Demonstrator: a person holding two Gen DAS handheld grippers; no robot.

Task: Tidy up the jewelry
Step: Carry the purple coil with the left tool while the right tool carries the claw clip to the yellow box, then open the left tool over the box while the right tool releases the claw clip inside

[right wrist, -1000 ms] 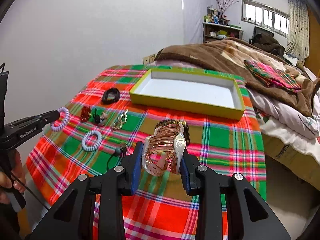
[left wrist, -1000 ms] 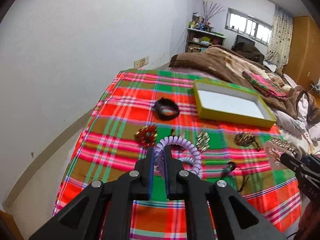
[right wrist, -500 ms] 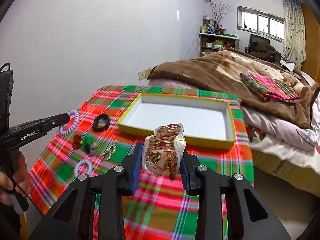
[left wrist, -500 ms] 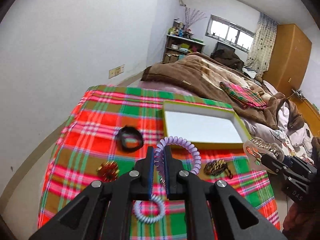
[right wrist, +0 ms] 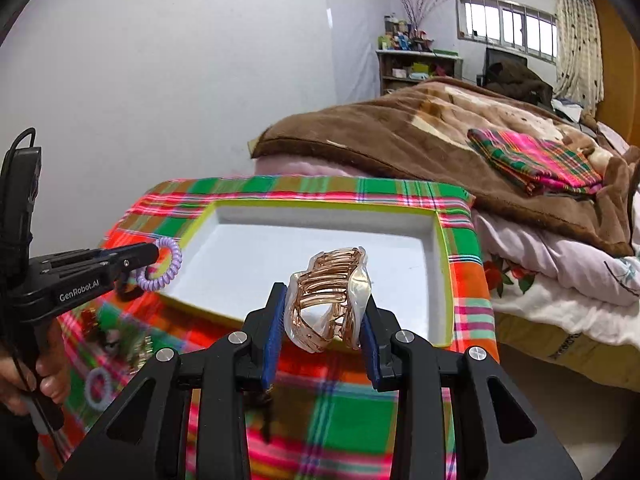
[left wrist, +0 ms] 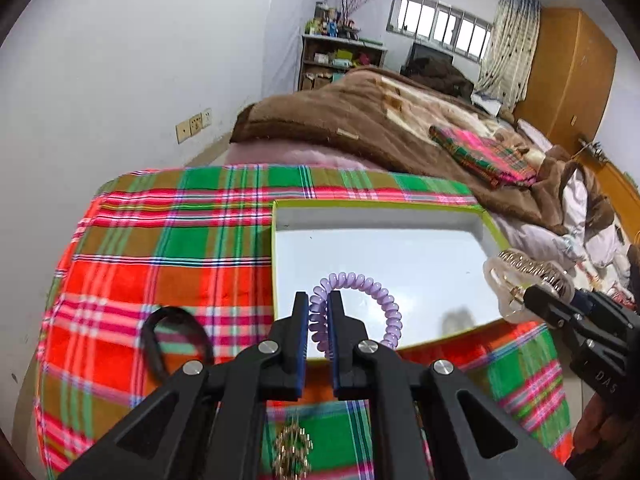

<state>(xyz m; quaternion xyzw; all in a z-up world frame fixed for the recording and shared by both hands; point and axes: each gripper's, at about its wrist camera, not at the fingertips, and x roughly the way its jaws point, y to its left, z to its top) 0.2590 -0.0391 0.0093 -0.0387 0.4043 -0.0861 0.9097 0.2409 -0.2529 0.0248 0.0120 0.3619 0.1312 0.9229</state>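
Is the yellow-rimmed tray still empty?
Empty. The tray's white floor shows nothing lying on it in either view; the purple coil tie and rose-gold hair claw are held in the grippers.

Gold earring [left wrist: 293,450] partly hidden; plaid cloth [right wrist: 120,336] items blurred

A big white wall [right wrist: 160,80] fills the left side of both views, with wall plugs [left wrist: 194,125] low down by the bed. A brown blanket [right wrist: 420,132] lies on the bed in the middle right, with a folded checked cloth [right wrist: 532,164] on top and a bright checked cloth [left wrist: 168,240] spread over the near end. Far back in the upper right, daylight comes through a wide window [left wrist: 436,26] with a spotted curtain [left wrist: 510,44], beside a shelf [right wrist: 416,68] full of small things and a tall wooden wardrobe [left wrist: 568,76].
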